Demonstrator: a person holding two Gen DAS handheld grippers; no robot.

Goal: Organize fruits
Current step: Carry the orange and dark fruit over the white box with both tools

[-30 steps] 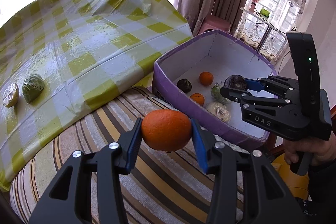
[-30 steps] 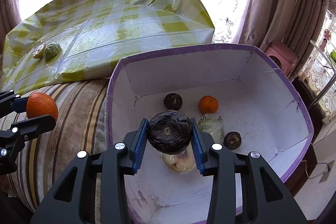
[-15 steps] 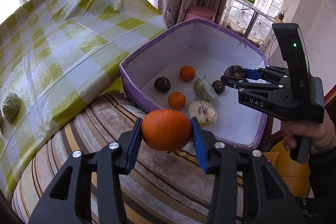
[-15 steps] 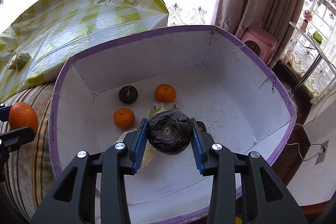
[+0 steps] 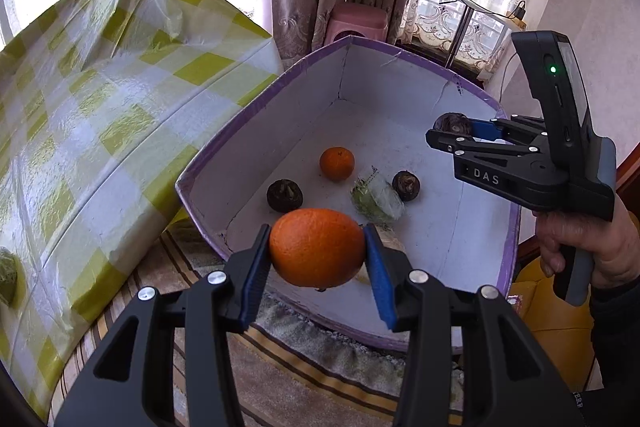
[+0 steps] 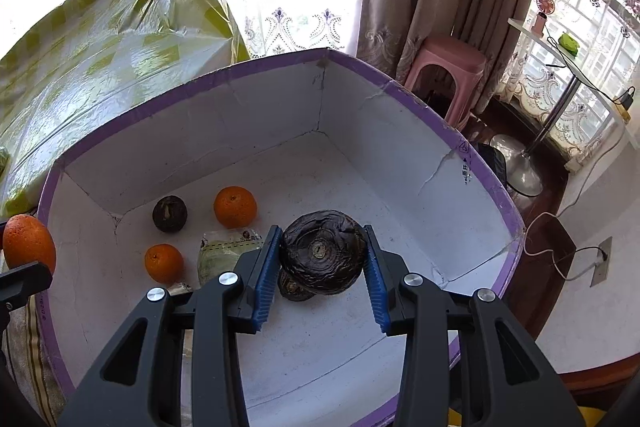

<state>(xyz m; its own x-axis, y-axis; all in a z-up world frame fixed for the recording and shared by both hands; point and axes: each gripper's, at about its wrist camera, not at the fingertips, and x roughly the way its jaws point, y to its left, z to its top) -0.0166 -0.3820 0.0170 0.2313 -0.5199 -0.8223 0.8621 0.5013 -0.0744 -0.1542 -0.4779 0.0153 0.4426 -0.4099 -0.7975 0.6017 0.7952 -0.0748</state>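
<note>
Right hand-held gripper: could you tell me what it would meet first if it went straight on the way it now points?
Probably the box's white floor, just beyond the dark fruit it grips; a smaller dark fruit lies just below, though depth is unclear.

Hidden bits & cut-offs

Dark fruit (image 6: 295,289) in the box mostly behind the one held by the right gripper (image 6: 322,267); wrapped pack (image 6: 222,255) partly behind its finger. Left view: small orange in the box covered by the held orange (image 5: 317,247), pale wrapped thing just peeks beside it. Green lump (image 5: 7,277) on the cloth cut by frame edge. Pack label too small to read.
</note>
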